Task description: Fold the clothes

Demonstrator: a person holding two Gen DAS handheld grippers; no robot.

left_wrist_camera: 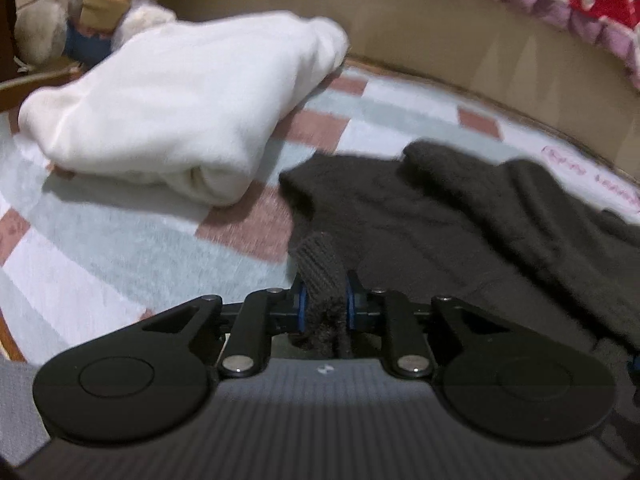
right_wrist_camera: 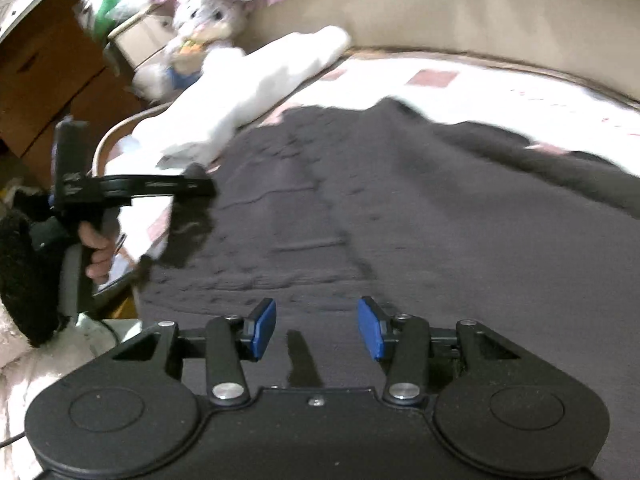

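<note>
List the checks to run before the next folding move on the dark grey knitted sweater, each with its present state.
1. Left gripper pinches an edge of the dark grey knitted sweater: ok.
2. Right gripper holds cloth: not ok, jaws apart over the sweater.
3. Sweater spread flat: not ok, far edge rumpled.
4. Folded white garment lies apart from the sweater: ok.
5. Checked bed cover beneath lies smooth: cannot tell.
</note>
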